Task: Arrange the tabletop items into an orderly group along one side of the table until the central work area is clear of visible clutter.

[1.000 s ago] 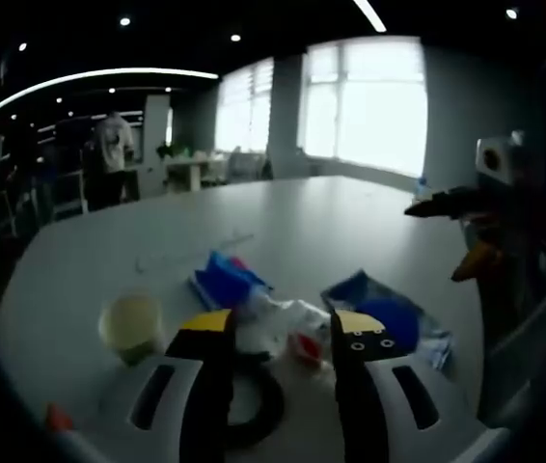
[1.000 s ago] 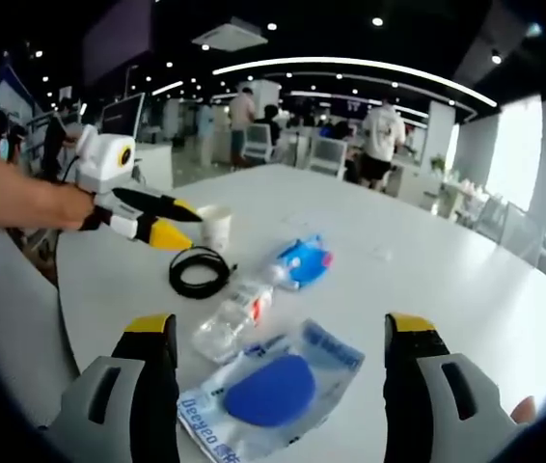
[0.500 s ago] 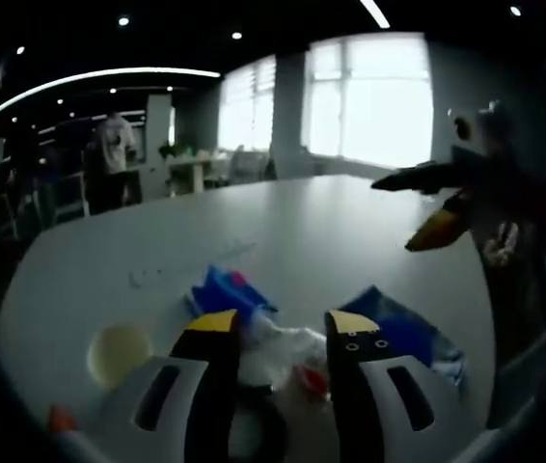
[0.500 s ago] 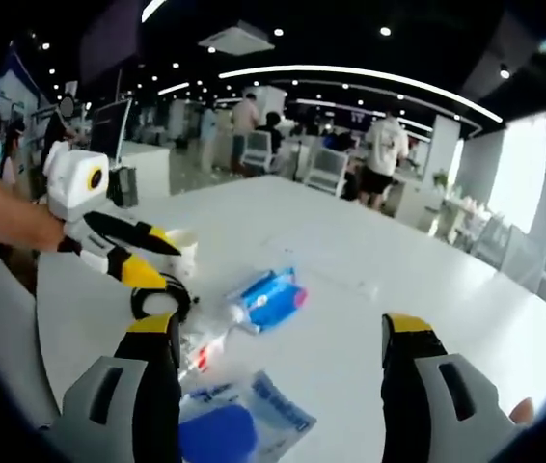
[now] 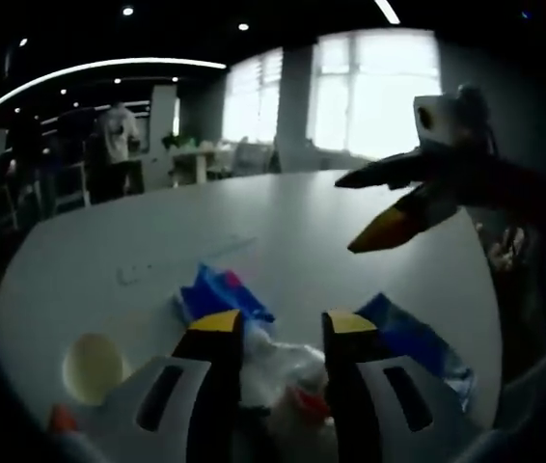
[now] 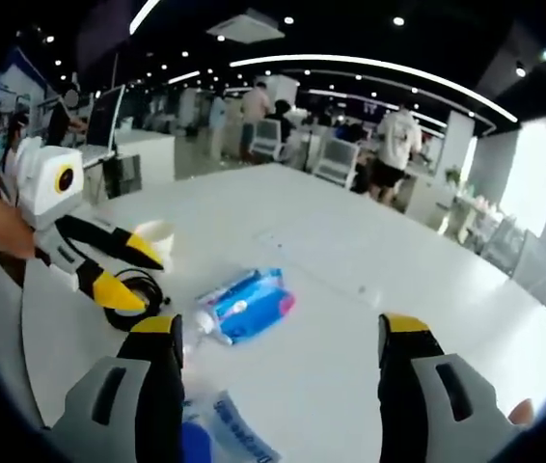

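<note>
Lower and closer now than a second ago, the left hand-held gripper point(image 5: 278, 333) sits with its jaws parted over the clear plastic wrapper point(image 5: 287, 371), not gripping it. Beside the wrapper on the white desk point(image 6: 350, 289) lie a blue packet point(image 6: 249, 304), black cable coil point(image 6: 138, 294) and cup point(image 5: 92, 367). Right hand-held gripper point(image 6: 278, 338) hangs wide open, empty.
</note>
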`<act>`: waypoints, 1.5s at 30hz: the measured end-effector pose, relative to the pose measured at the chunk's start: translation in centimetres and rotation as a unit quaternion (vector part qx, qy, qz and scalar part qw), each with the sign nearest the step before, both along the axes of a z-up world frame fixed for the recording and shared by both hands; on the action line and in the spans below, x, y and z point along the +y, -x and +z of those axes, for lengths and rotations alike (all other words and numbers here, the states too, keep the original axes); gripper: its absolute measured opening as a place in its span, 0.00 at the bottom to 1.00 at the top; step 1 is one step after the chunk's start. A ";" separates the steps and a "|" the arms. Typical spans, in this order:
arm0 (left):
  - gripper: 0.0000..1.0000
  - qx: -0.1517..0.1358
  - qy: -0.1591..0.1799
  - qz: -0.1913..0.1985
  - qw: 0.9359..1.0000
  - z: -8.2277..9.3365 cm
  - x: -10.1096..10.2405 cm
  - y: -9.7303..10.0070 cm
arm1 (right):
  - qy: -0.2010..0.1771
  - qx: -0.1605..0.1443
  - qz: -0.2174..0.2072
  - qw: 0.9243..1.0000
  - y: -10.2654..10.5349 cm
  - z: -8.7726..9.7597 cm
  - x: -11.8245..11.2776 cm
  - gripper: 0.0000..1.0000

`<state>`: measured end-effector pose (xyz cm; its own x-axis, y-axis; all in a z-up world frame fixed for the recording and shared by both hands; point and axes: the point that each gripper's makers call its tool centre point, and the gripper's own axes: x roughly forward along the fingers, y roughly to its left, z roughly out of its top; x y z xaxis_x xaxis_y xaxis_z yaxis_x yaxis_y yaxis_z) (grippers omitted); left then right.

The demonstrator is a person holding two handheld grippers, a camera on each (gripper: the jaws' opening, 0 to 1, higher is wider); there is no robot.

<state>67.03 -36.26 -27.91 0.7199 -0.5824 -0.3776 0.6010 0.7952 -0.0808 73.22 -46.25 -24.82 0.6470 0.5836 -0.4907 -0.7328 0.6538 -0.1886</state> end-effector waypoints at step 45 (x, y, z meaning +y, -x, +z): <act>0.21 0.089 -0.039 0.070 0.993 -5.9 -0.5 -7.0 | -0.025 0.108 0.079 0.991 -10.9 -11.7 7.2 0.58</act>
<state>74.01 -36.75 -33.81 0.7097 -0.4457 -0.5456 0.4665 0.8776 -0.1102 84.16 -39.02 -36.47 0.4292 0.6964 -0.5752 -0.8462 0.5326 0.0135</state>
